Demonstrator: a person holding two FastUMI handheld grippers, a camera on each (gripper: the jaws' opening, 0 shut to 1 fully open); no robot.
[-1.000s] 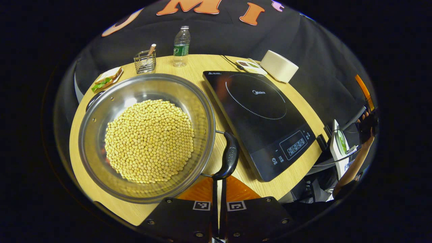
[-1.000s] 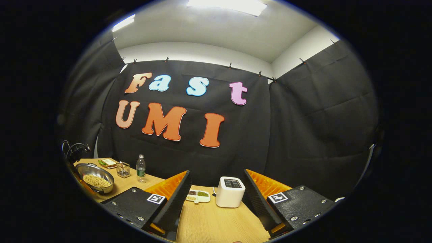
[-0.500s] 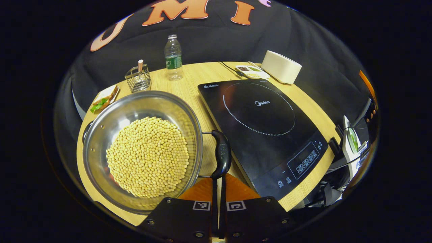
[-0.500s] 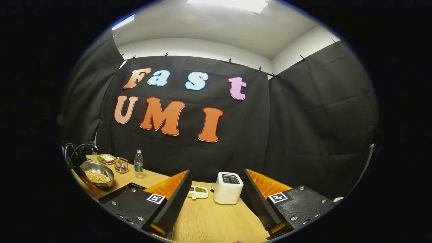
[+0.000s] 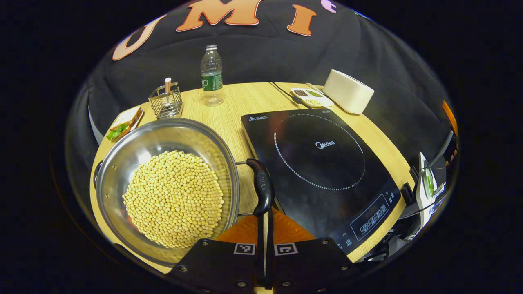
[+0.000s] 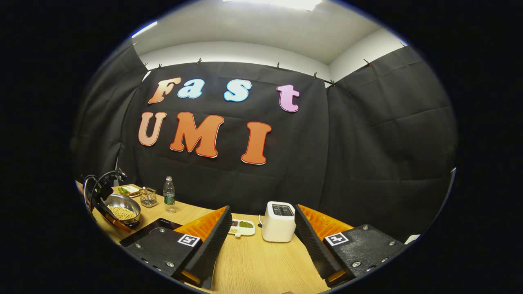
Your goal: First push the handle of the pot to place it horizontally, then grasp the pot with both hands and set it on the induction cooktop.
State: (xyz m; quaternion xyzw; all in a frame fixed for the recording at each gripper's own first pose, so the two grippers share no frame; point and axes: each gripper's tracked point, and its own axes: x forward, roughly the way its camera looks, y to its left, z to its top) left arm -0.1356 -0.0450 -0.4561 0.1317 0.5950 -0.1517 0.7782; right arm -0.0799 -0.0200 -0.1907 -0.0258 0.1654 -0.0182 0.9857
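Left gripper view looks down on the table (image 5: 229,102), with the cooktop (image 5: 318,163) ahead and to the right of the left gripper (image 5: 264,228). The pot (image 5: 163,188), full of beans (image 5: 173,198), stands ahead and to the left of it, on the wood and just beside the cooktop, not on it. The pot's near handle (image 5: 261,185) lies directly in front of the fingertips and looks close to level. The left gripper is clenched, its two fingers pressed together with only a thin slit between them, and their tips reach the lower end of the handle; I cannot tell if they touch it.

In the right gripper view, the right gripper (image 6: 261,241) is released, its fingers spread wide over bare table, with a toaster (image 6: 278,221) ahead between them. The pot (image 6: 121,207) is far off to its left.

I judge the handle push to be nearly done or just done. The two-handed grasp is not yet begun, and the lift onto the cooktop is left. The right gripper must first come across to the pot.
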